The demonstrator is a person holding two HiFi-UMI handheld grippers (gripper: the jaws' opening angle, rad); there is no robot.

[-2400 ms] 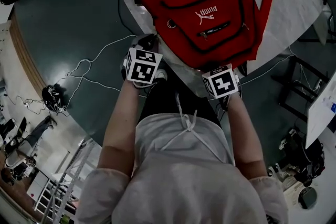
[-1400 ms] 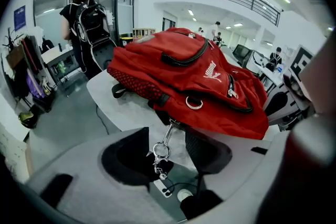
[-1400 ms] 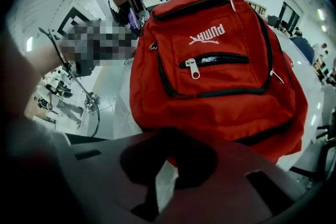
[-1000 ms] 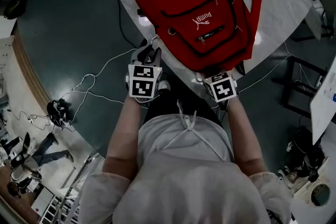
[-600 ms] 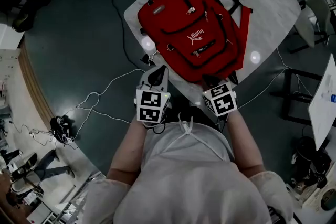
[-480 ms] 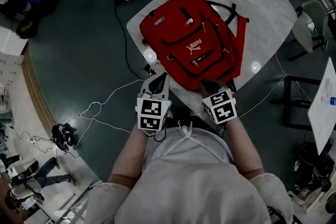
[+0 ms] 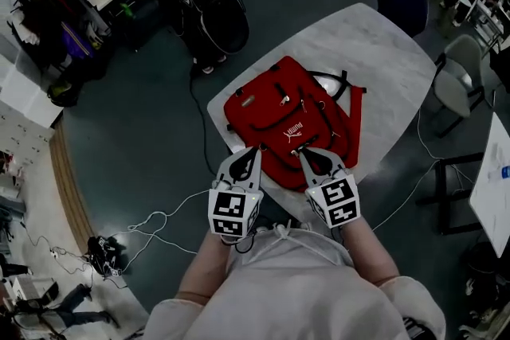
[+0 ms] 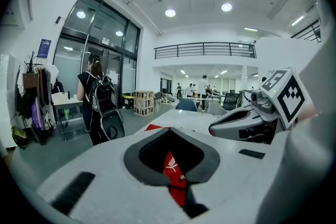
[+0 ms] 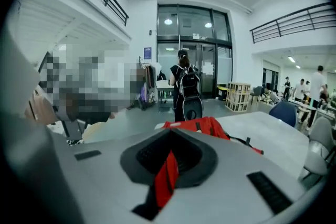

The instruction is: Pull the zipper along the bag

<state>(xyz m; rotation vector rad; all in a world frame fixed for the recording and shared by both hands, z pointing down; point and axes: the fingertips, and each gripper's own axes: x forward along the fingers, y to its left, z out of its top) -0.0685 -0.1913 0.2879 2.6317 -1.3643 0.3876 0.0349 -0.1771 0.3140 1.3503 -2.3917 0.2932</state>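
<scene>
red backpack (image 7: 279,111) lay flat, front face up, on the white table (image 7: 374,52), close to its near edge. its long axis ran from the end nearest the person away and slightly leftward, with the straps trailing off its right side. left gripper (image 7: 252,151) and right gripper (image 7: 307,155) were both clenched with nothing between their jaws, side by side, with their tips over the bag's near end in the head view.

Left gripper (image 8: 171,131) fingers together; red bag (image 8: 174,174) seen through their gap.
</scene>
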